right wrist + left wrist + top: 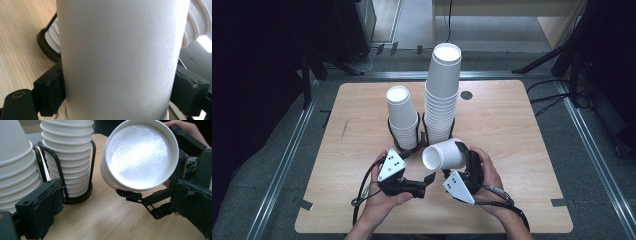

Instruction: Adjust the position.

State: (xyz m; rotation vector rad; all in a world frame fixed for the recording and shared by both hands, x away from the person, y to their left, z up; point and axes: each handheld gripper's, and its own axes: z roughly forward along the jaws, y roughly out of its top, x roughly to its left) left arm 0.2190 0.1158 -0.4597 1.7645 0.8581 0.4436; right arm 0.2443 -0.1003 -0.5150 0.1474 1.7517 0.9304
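White cup [140,155] between right gripper [160,202] jaws; stacked cups [67,157] beside

The paper cup [140,155] looked matt white, the table [512,130] pale smooth wood, the holder [91,157] thin black wire

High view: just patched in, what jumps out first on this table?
A single white paper cup lies sideways in the right claw, near the table's front, base toward the left claw. Behind it stand two upside-down cup stacks in dark wire holders: the taller stack on the right, the shorter stack on the left.
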